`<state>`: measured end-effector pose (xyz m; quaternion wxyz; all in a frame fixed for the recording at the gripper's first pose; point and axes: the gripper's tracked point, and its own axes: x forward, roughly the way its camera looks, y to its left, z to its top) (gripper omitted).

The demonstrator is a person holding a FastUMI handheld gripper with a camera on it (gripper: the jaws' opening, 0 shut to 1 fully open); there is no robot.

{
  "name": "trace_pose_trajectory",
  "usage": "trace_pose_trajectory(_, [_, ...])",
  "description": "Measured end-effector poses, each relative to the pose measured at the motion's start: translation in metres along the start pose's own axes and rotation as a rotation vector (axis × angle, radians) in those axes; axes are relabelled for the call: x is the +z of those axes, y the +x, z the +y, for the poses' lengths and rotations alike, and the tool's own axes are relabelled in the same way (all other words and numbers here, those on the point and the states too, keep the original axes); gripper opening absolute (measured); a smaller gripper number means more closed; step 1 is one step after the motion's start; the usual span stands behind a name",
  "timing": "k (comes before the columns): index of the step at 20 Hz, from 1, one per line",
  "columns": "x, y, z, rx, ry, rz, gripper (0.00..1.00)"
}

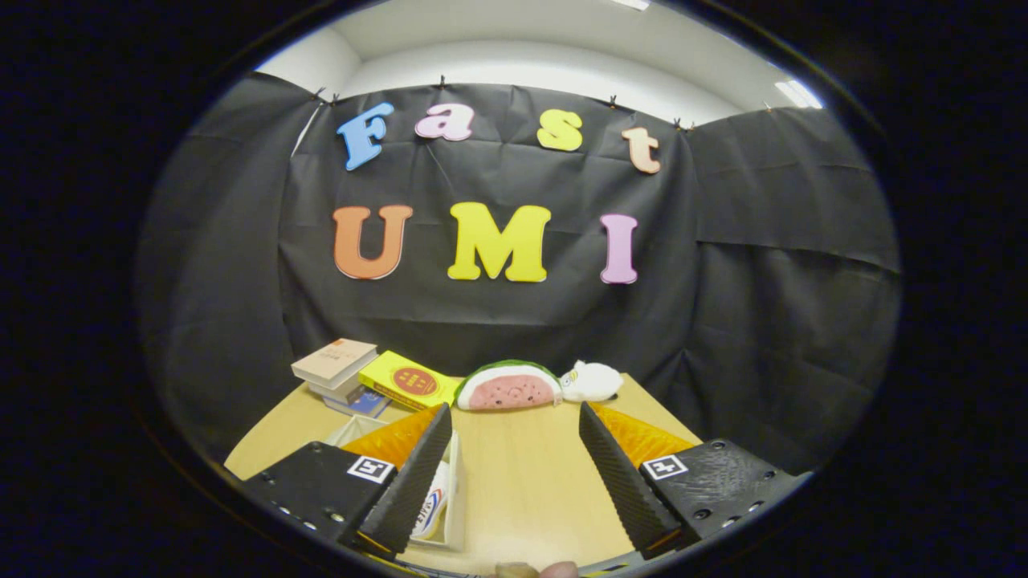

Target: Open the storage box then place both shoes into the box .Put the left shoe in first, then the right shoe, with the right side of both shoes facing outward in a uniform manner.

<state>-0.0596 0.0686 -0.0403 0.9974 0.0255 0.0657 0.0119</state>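
Two black ridged fingers (pixel 418 474) of the gripper (pixel 514 421) spread wide over bare wooden table (pixel 522 474), holding nothing. Behind the left finger sits the white storage box (pixel 454 506), a shoe (pixel 430 502) apparently inside. Beyond lie books (pixel 333 365) and a watermelon toy (pixel 507 387).

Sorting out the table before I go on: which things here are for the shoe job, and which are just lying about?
For the job: storage box with a shoe in it, beside the left finger; gripper, jaws open, nothing between them.

Lying about: stacked books, yellow book, watermelon toy, white soft toy.
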Motion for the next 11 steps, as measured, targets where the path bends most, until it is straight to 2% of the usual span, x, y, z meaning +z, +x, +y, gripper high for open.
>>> trace_pose_trajectory(6, [0.003,-0.020,-0.016,-0.030,0.075,-0.002,0.96])
trace_pose_trajectory(11, [0.002,-0.024,-0.021,-0.040,0.060,-0.001,0.96])
